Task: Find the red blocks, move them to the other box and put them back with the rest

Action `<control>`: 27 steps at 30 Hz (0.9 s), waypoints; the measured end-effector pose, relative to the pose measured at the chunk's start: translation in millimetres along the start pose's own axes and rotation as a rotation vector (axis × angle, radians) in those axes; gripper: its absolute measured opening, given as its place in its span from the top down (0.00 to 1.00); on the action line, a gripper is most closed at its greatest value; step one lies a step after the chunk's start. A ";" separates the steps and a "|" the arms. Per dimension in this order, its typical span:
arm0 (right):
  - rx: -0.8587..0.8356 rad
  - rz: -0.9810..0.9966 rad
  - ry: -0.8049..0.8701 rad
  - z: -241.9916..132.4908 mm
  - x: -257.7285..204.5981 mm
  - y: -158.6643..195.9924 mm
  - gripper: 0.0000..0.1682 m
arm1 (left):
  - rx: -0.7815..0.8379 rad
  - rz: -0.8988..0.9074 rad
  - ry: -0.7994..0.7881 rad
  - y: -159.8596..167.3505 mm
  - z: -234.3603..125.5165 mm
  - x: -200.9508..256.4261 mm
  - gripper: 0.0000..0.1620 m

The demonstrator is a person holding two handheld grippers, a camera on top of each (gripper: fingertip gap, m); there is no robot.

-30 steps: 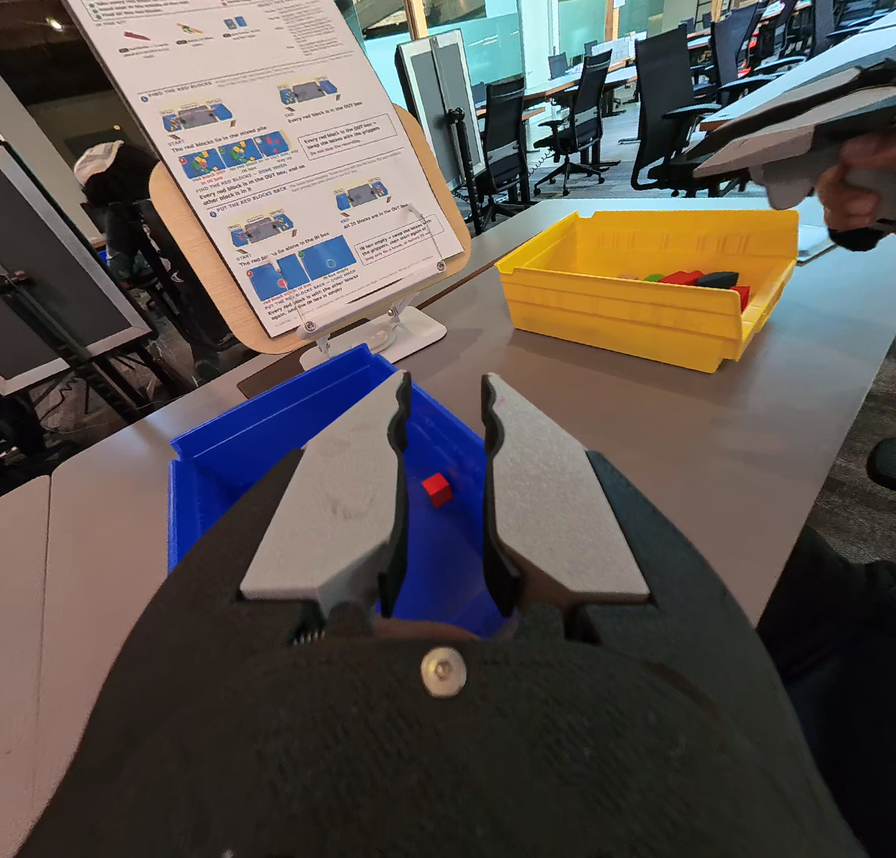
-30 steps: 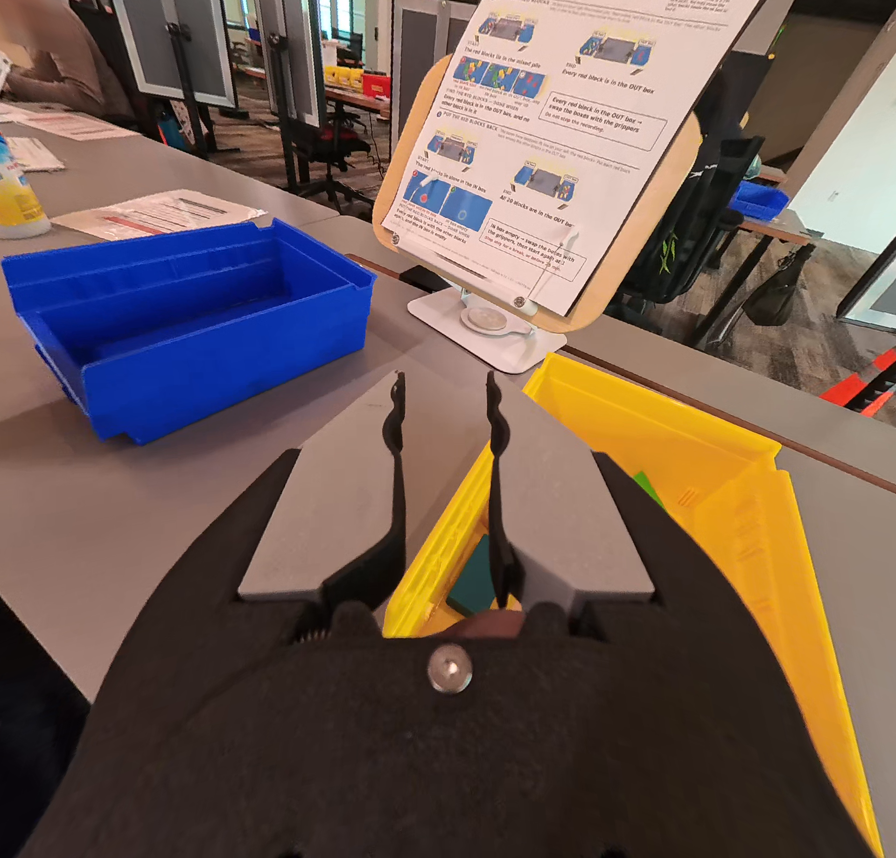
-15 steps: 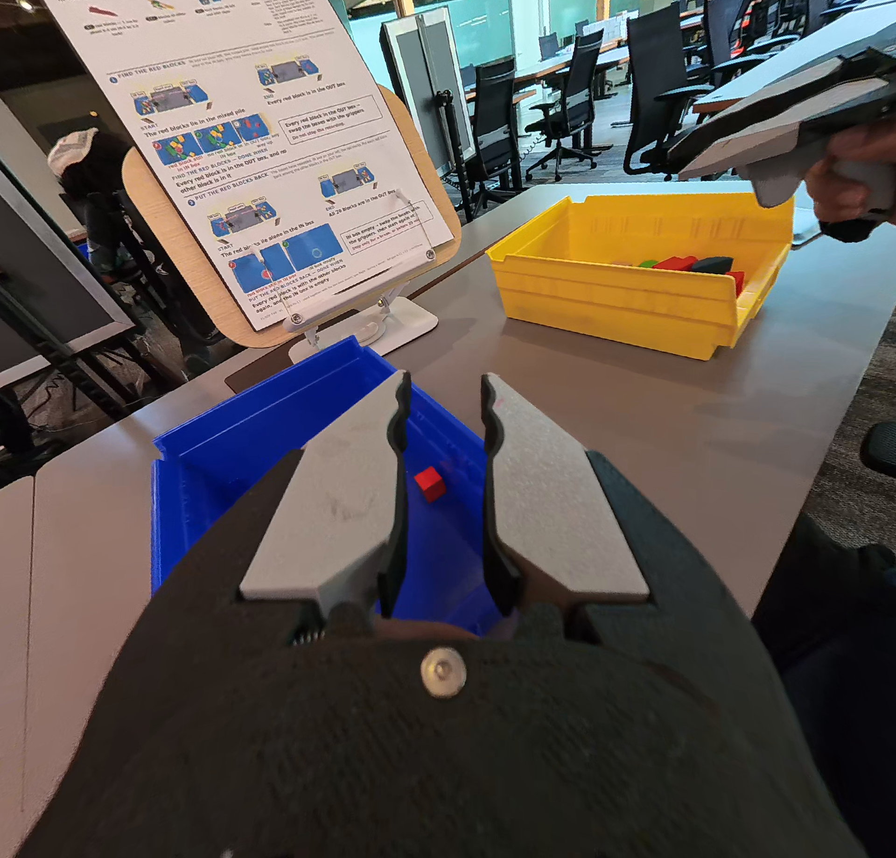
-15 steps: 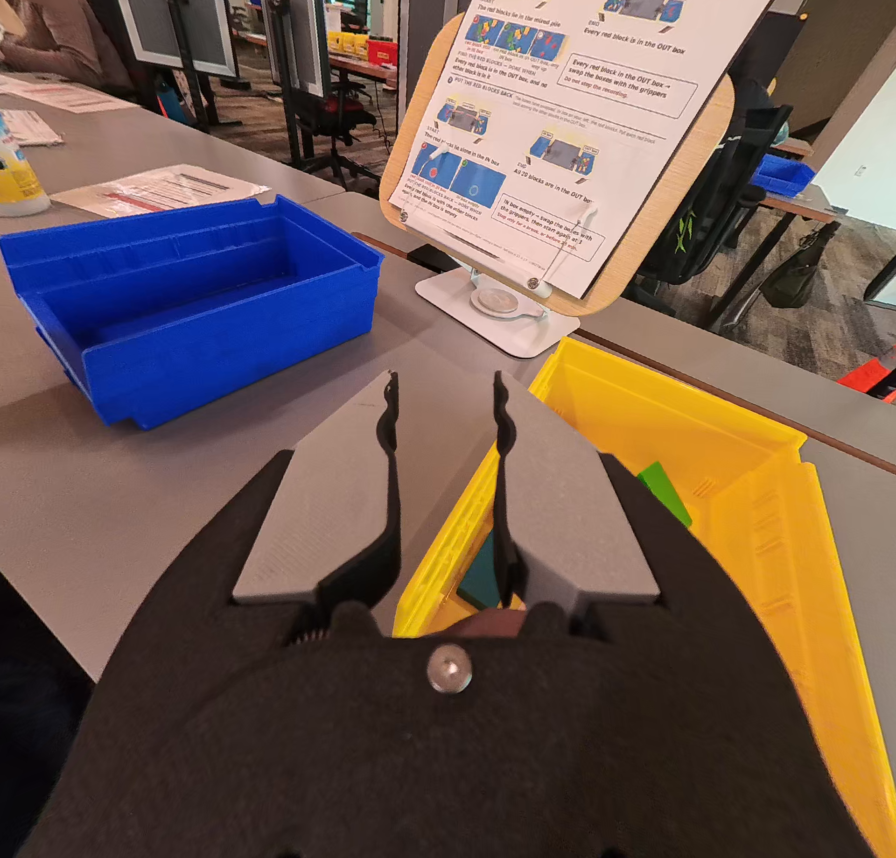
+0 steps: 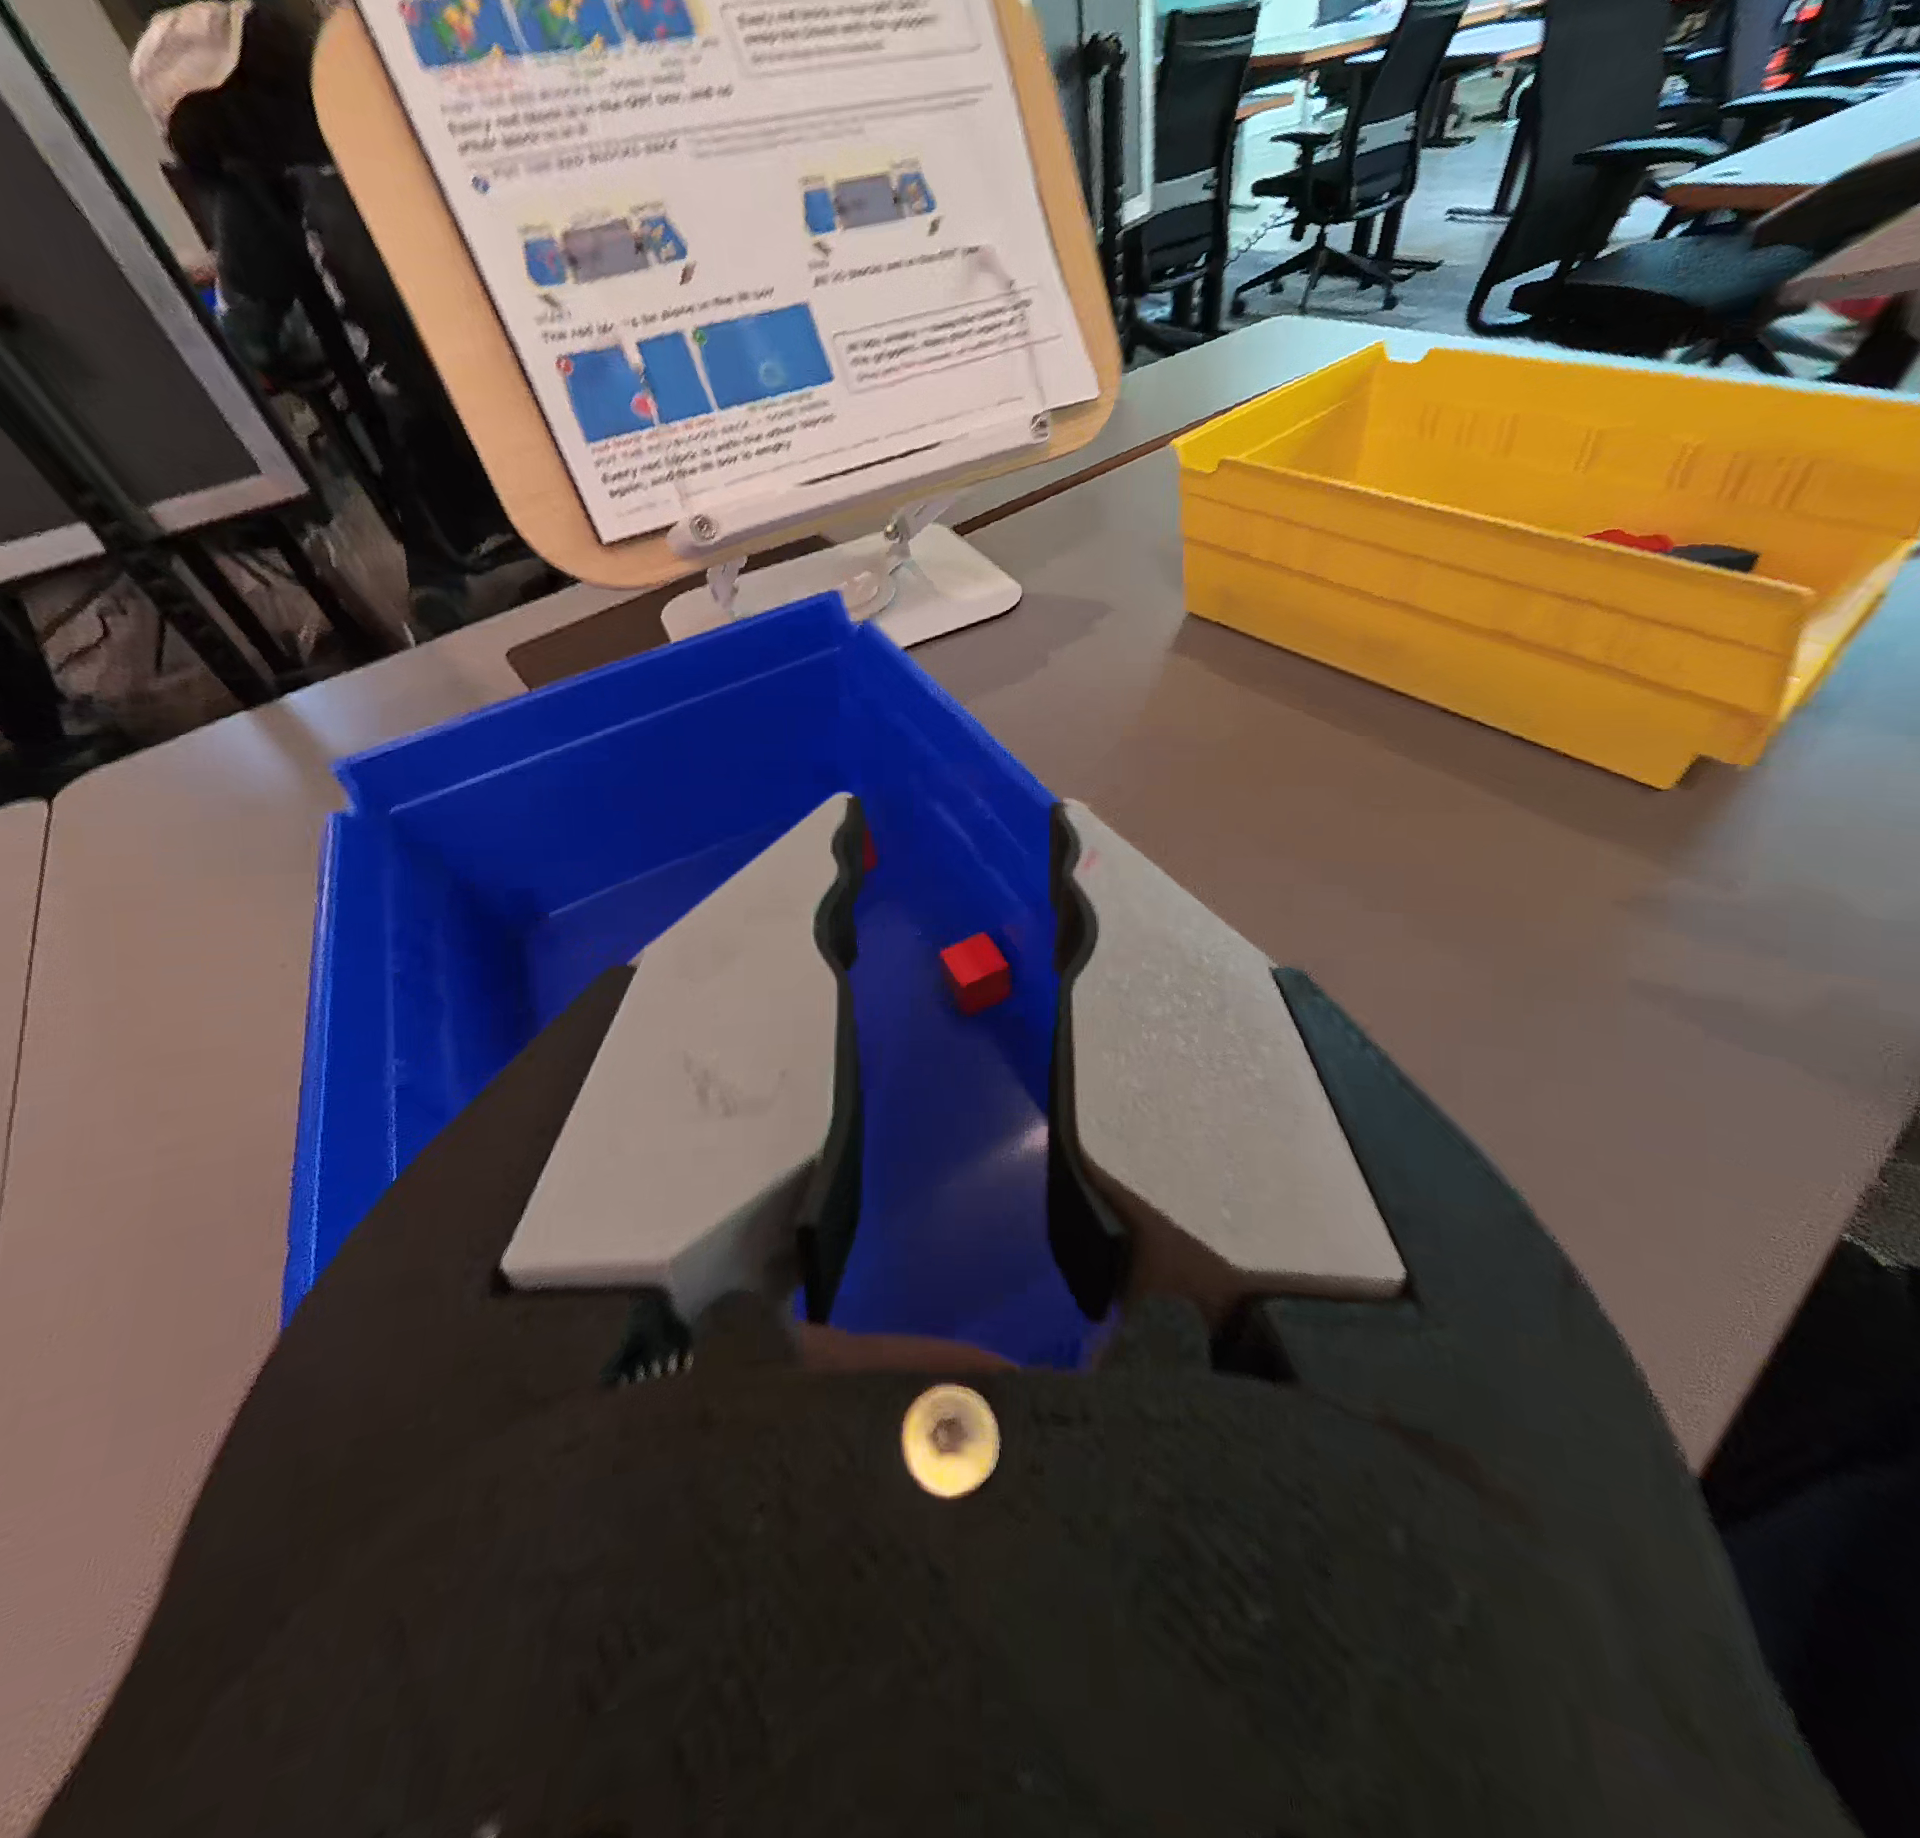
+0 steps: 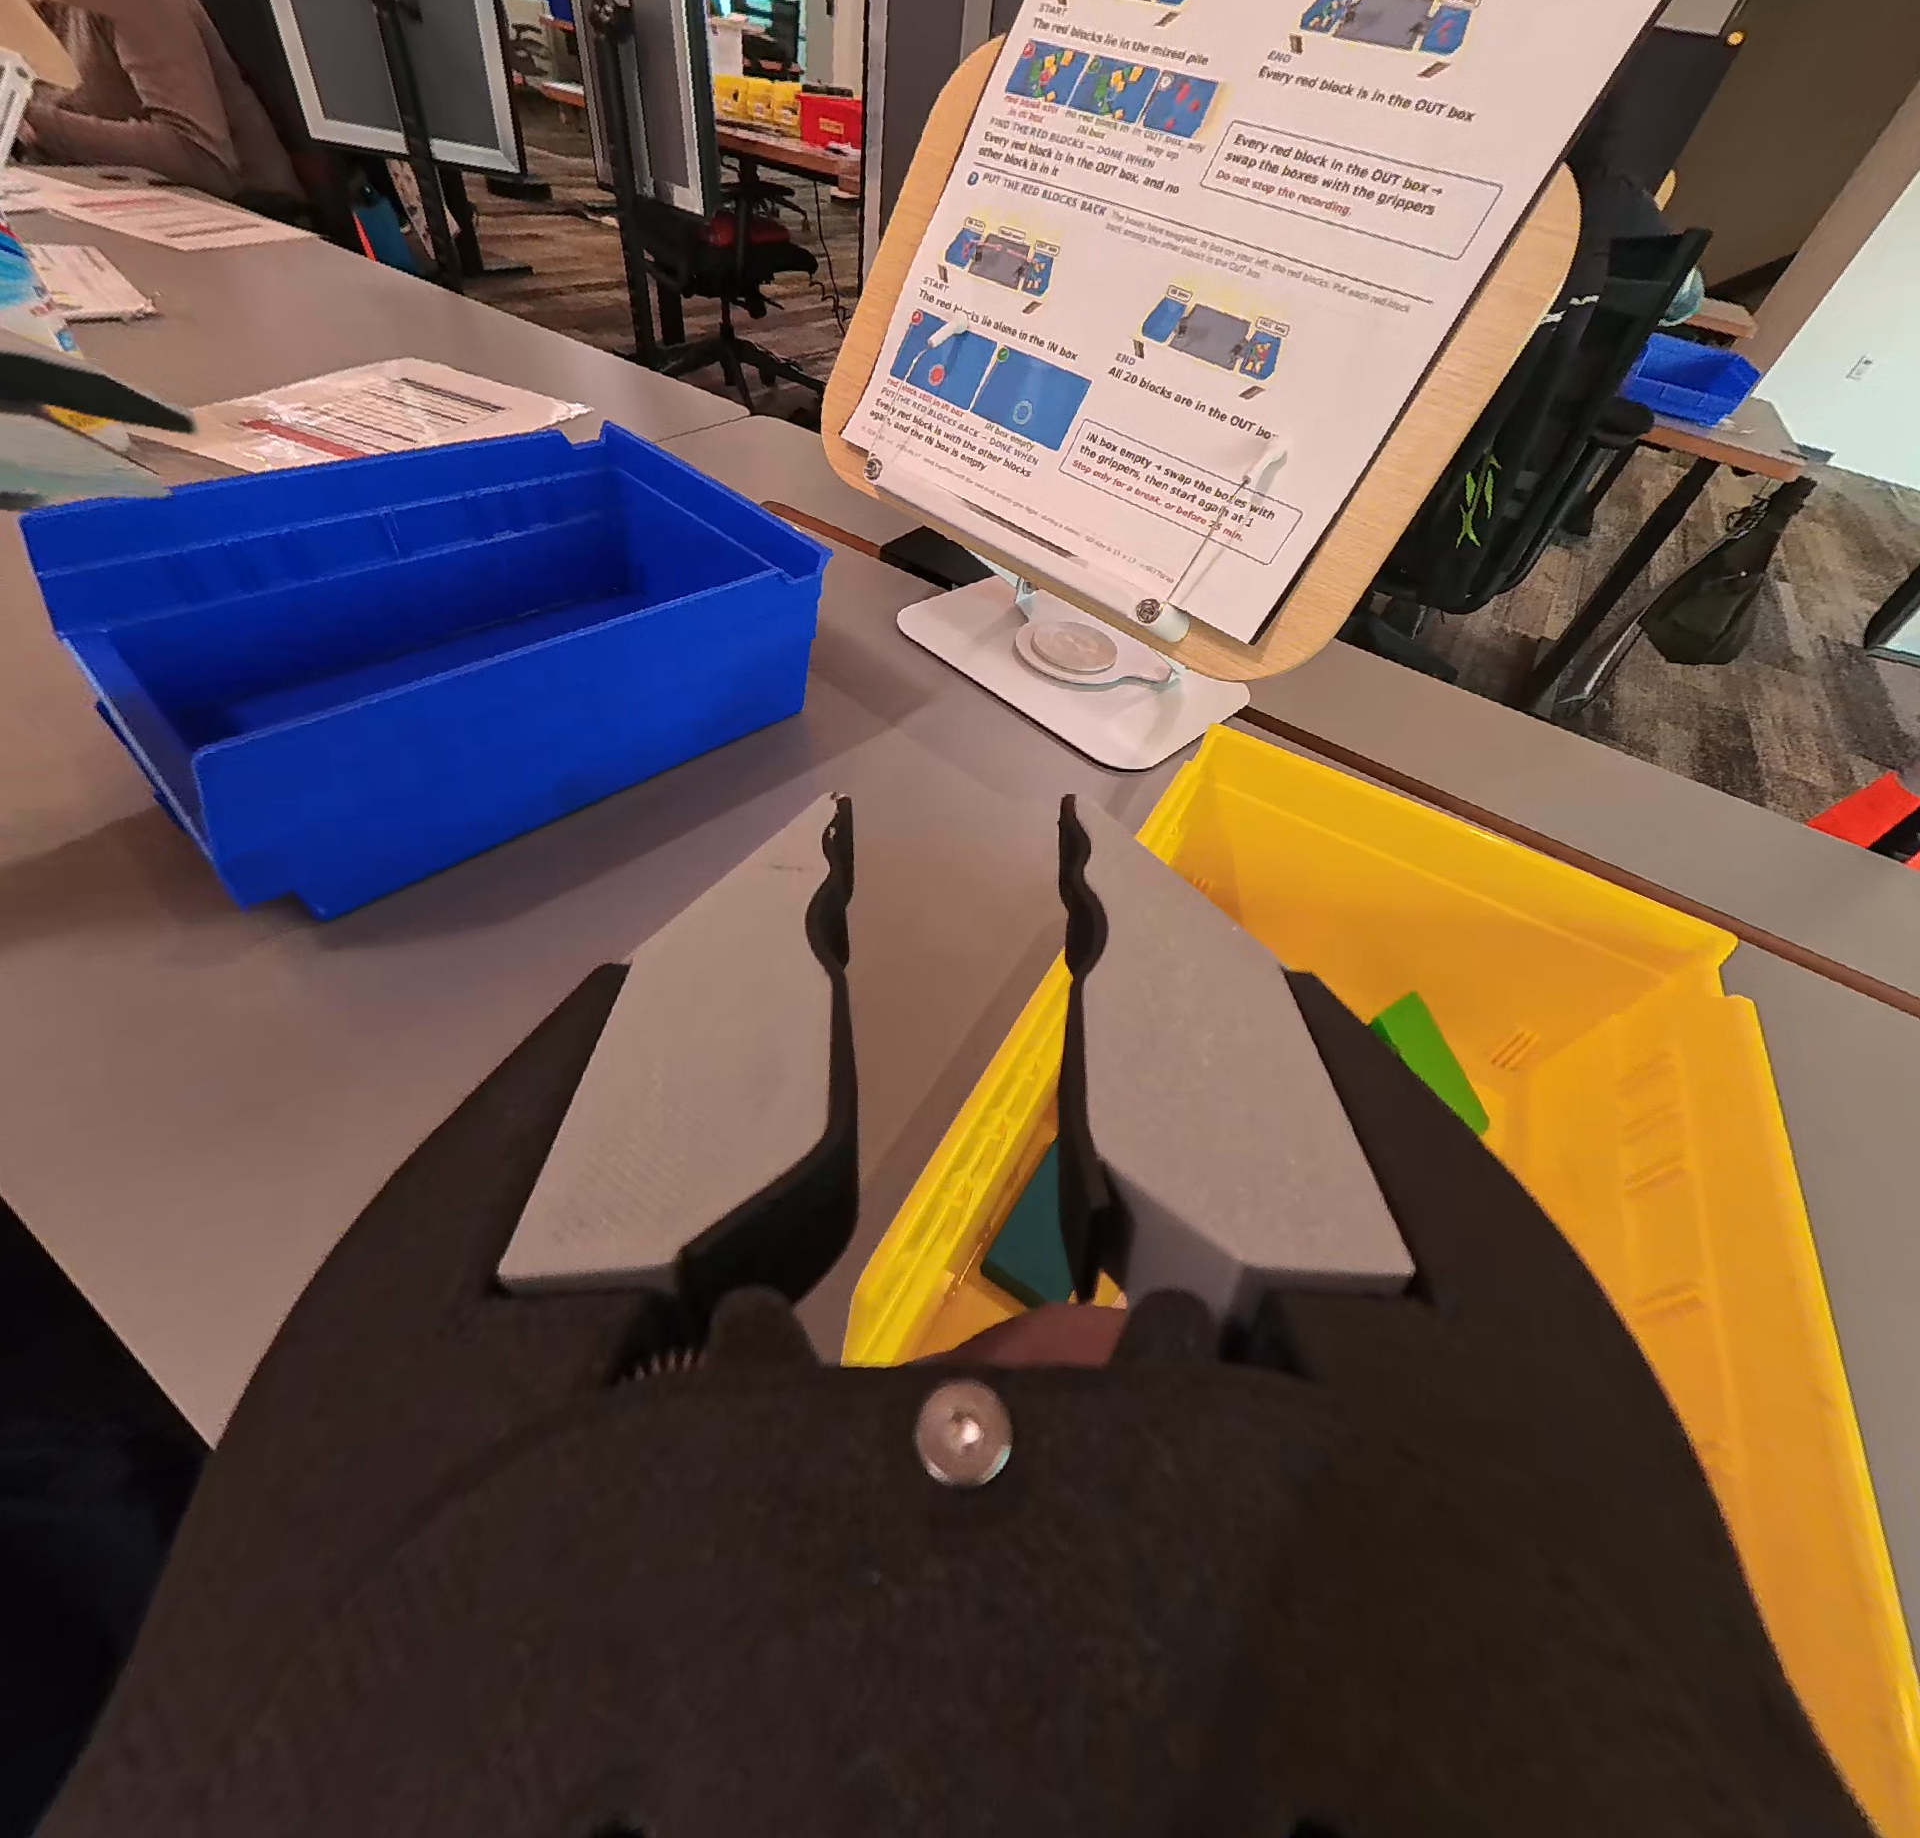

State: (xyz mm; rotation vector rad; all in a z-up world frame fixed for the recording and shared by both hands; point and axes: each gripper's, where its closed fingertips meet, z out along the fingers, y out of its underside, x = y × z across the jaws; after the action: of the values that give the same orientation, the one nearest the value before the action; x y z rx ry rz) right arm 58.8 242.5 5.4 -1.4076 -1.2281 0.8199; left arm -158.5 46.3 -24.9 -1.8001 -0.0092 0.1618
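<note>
Red cube [image 5: 975, 972] sat on the blue bin [image 5: 582, 812] floor, now larger between my left claw [image 5: 951, 832] fingers: I'd dropped closer. Jaws part open, empty. Right claw [image 6: 948, 832] idle, open, empty over the yellow bin [image 6: 1455, 915]. Likely grab next.

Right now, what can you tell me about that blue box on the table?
The blue box is a rectangular open-topped bin of glossy blue plastic with ribbed walls and a stepped rim. It sits flat on the grey table, in front of the instruction stand and apart from the yellow box. Inside, one small red cube rests on the floor; a second bit of red peeks past a finger. The left gripper hangs open above it, not touching.
</note>
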 end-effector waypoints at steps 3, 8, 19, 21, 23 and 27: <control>-0.001 0.004 0.001 0.6 0.9 0.9 0.78 | -0.065 -0.067 -0.030 21.4 12.8 -18.2 0.70; -0.027 0.009 -0.002 8.6 1.5 7.8 0.78 | -0.149 -0.102 0.037 42.6 33.9 -12.9 0.66; -0.074 0.035 -0.097 27.5 -19.5 19.5 0.78 | -0.534 0.416 0.381 82.1 81.2 -1.8 0.71; -0.078 0.035 -0.114 29.9 -23.8 20.3 0.78 | -0.583 0.511 0.439 89.6 88.5 1.5 0.71; -0.089 0.026 -0.111 31.6 -24.6 22.3 0.78 | -0.630 0.540 0.497 100.4 97.2 6.3 0.71; -0.088 0.023 -0.112 30.7 -24.3 21.7 0.78 | -0.791 0.596 0.534 130.8 109.1 4.8 0.70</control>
State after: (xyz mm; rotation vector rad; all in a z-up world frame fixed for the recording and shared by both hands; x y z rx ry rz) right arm 29.5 228.9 -25.5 -1.4652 -1.3498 0.8798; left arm -176.9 121.6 -176.6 -2.5361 0.9664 0.0960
